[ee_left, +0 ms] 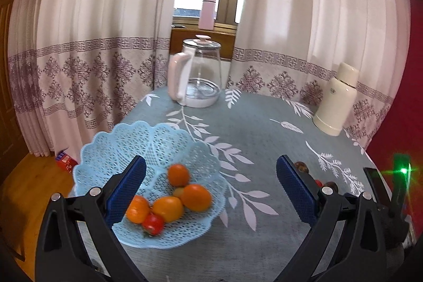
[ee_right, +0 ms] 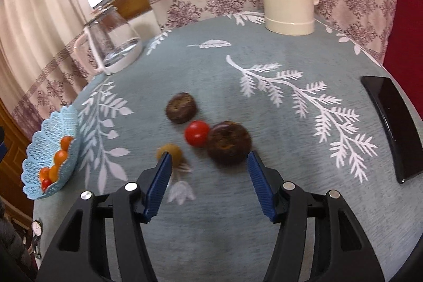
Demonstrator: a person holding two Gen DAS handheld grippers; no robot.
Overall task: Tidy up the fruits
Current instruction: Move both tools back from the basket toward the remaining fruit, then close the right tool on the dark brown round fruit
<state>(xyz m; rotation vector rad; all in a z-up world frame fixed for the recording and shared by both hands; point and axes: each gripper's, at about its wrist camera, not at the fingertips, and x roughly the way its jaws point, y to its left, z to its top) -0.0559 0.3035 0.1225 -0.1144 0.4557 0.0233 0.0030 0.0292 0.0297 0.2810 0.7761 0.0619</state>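
Observation:
A light blue lattice basket [ee_left: 105,147] sits at the table's left edge, holding several oranges [ee_left: 196,197], a small yellowish fruit [ee_left: 178,191] and a red tomato [ee_left: 153,224]. My left gripper [ee_left: 211,189] hovers open just right of the basket, with nothing between its fingers. In the right wrist view a red tomato [ee_right: 196,133], two dark brown round fruits [ee_right: 229,142] [ee_right: 181,107] and a small yellow fruit [ee_right: 172,153] lie loose on the cloth. My right gripper [ee_right: 208,159] is open just short of them. The basket [ee_right: 47,144] shows far left.
A glass kettle [ee_left: 197,70] with a white handle stands at the back of the table. A cream thermos [ee_left: 335,99] stands back right. A black phone [ee_right: 391,120] lies near the right edge. The teal cloth [ee_left: 264,136] covers the table; curtains hang behind.

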